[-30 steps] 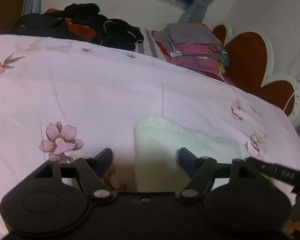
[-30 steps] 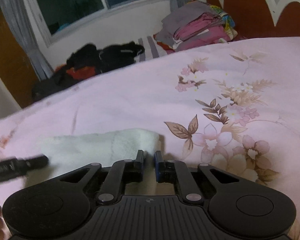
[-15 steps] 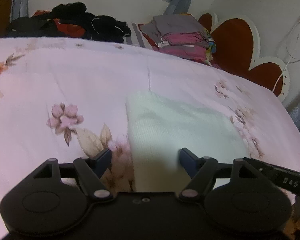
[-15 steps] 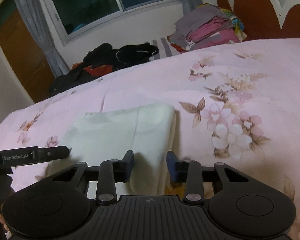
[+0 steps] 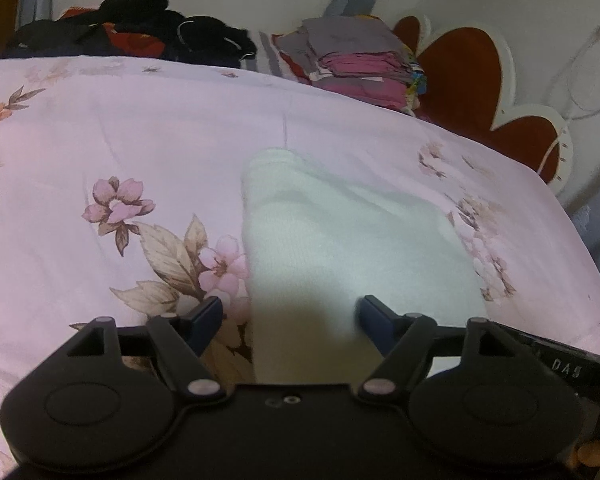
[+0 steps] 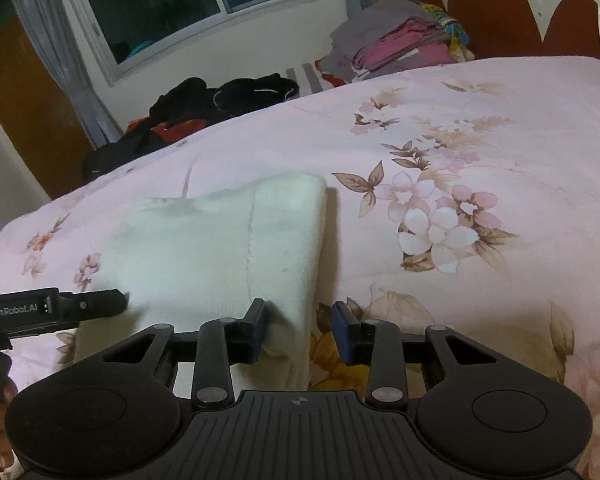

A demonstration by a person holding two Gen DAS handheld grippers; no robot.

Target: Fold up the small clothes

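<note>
White knit garment [image 5: 352, 240] is lying flat on the pink floral bedspread [image 5: 140, 140], folded into a rough rectangle, near the bed's front edge. Left tool [image 5: 290, 314] is hovering low over the garment's near end, fingers spread wide, nothing between them; its left finger is sitting over the bedspread, the right over the cloth. Right tool [image 6: 300, 330] is straddling the garment's right-hand folded edge [image 6: 314, 260], fingers apart, not clamping.

Handling, by judgement: the cloth is looking soft, light and limp, thick enough to keep a crease but likely to sag and unfold if lifted by one layer. Best hold is probably at the near corners, pinching all layers together along the doubled edge. The soft quilt beneath may get caught in a deep pinch.

Folded clothes stack [image 6: 400, 48] and dark pile [image 6: 204, 108] are sitting well apart at the far side.
</note>
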